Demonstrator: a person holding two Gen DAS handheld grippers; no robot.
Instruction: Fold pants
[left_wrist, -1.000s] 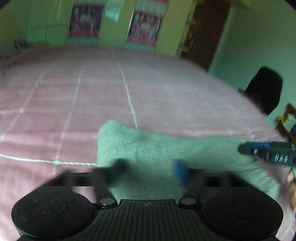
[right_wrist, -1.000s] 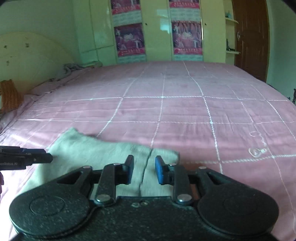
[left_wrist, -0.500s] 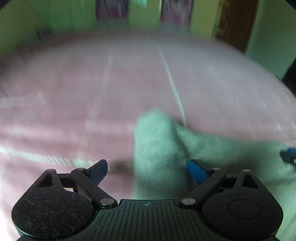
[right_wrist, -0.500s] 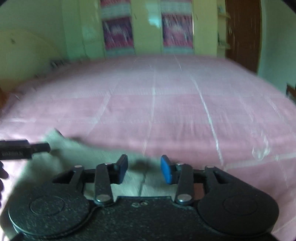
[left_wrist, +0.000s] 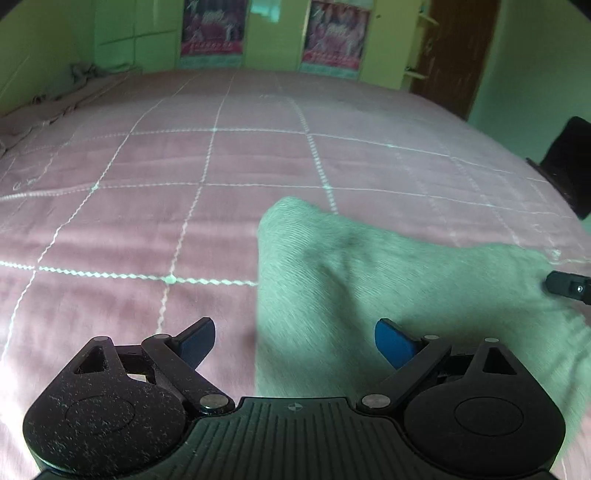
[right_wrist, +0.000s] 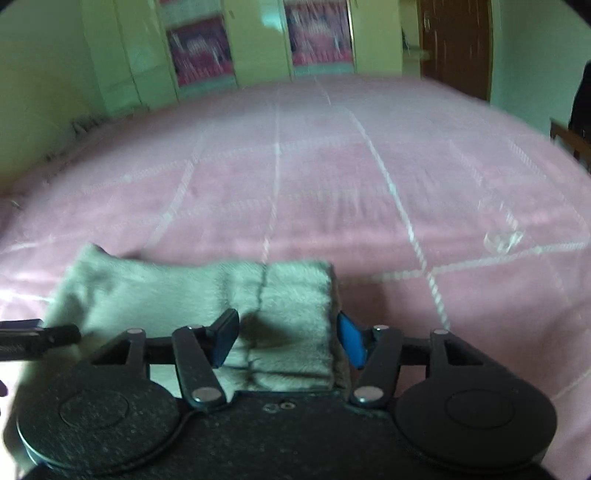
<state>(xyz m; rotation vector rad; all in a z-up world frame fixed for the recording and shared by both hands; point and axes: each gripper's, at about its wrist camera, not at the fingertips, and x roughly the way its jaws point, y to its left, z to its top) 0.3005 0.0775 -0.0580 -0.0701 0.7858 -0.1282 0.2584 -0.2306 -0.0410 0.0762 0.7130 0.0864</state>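
The grey pants (left_wrist: 369, 280) lie folded in a flat bundle on the pink bed. My left gripper (left_wrist: 295, 341) is open and empty, low over the bundle's left edge. My right gripper (right_wrist: 288, 338) is open and empty, its jaws astride the bundle's right end (right_wrist: 288, 295), where a seam shows. The tip of the right gripper shows at the right edge of the left wrist view (left_wrist: 569, 288). The left gripper's tip shows at the left of the right wrist view (right_wrist: 40, 336).
The pink quilted bedspread (left_wrist: 221, 162) with a white grid pattern stretches far ahead. Yellow-green wardrobes (left_wrist: 273, 33) with posters stand behind it, and a brown door (left_wrist: 454, 51) at the back right. A dark chair (left_wrist: 569, 162) stands by the bed's right side.
Both grippers have opened wider and let go of the pants. The left gripper has shifted left, so the bundle now sits to its right.
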